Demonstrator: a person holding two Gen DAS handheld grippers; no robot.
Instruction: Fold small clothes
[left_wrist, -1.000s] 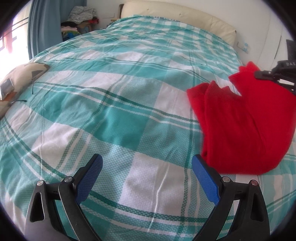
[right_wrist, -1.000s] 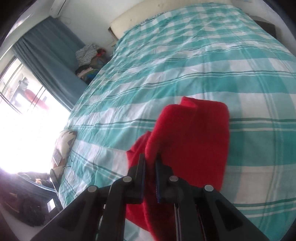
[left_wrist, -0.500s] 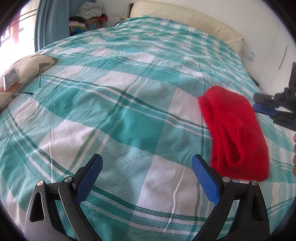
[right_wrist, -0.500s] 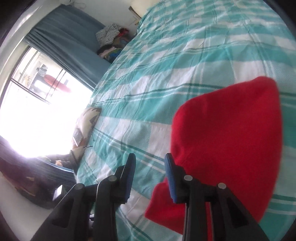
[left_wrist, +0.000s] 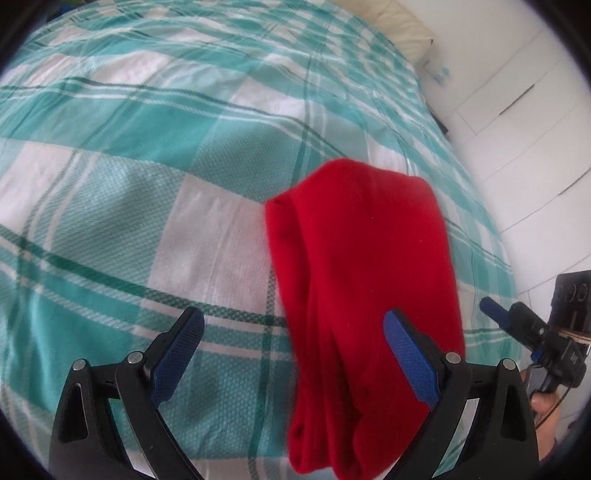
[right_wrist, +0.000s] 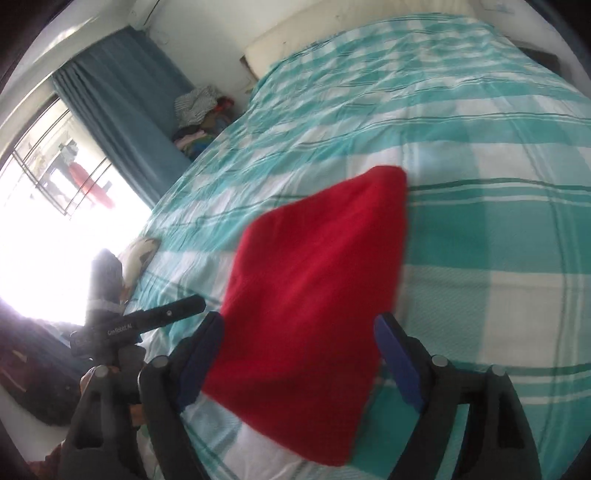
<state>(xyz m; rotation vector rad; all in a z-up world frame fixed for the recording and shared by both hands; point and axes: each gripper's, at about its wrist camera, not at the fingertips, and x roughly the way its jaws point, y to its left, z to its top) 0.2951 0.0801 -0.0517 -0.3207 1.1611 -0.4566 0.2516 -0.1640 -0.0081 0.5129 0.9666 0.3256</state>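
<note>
A bed (right_wrist: 461, 155) with a teal-and-white checked cover carries a folded red garment (right_wrist: 314, 280) and a patterned cushion (right_wrist: 138, 254).

Blown-out window (right_wrist: 33, 229) glare, fisheye blur

Black grippers (left_wrist: 293, 350), blue, seemingly textured pads (left_wrist: 410, 356)

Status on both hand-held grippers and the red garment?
Left hand-held gripper open, empty. Right hand-held gripper opening, garment released. Red garment folded on bedspread. Nothing in the way.
</note>
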